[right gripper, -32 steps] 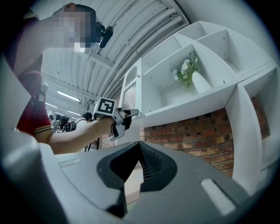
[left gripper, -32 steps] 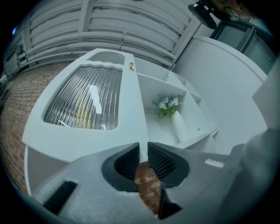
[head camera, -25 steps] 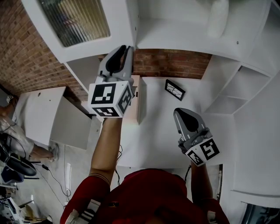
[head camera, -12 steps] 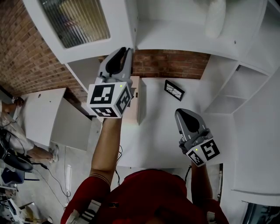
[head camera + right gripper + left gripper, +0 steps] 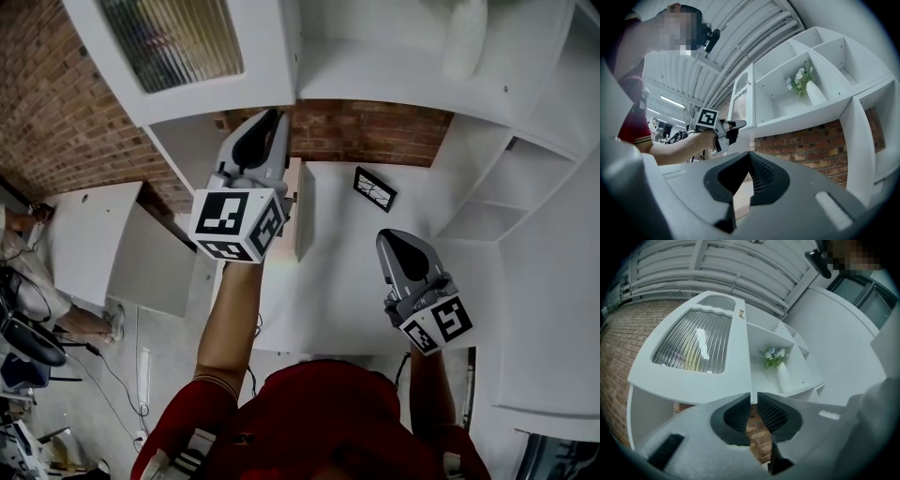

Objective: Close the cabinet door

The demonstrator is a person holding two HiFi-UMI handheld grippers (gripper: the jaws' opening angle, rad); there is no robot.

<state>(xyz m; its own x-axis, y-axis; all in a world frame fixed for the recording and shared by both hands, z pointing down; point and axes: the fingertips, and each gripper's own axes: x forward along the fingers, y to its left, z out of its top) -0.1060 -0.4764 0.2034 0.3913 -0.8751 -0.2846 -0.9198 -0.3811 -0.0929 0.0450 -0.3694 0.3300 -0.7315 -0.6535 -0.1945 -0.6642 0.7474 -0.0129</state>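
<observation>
The white cabinet door (image 5: 187, 56) with its ribbed glass pane (image 5: 693, 348) stands swung open at the upper left, hinged out from the shelf unit (image 5: 394, 75). My left gripper (image 5: 275, 117) is raised to the door's lower free corner. In the left gripper view its jaws are closing (image 5: 753, 399), a narrow gap still shows between the pads, and the door's corner edge sits right at the tips. My right gripper (image 5: 388, 238) hangs lower at the right, shut with nothing in it (image 5: 750, 155). The right gripper view also shows the door (image 5: 740, 103) edge-on.
A white vase of flowers (image 5: 780, 373) stands on the open shelf behind the door. Below are a white tabletop (image 5: 347, 300), a small white box (image 5: 302, 211) and a dark picture frame (image 5: 374, 191). A brick wall (image 5: 56, 122) runs along the left.
In the head view the left gripper and the door's free edge sit slightly further right than a second ago. The right gripper has kept still.
</observation>
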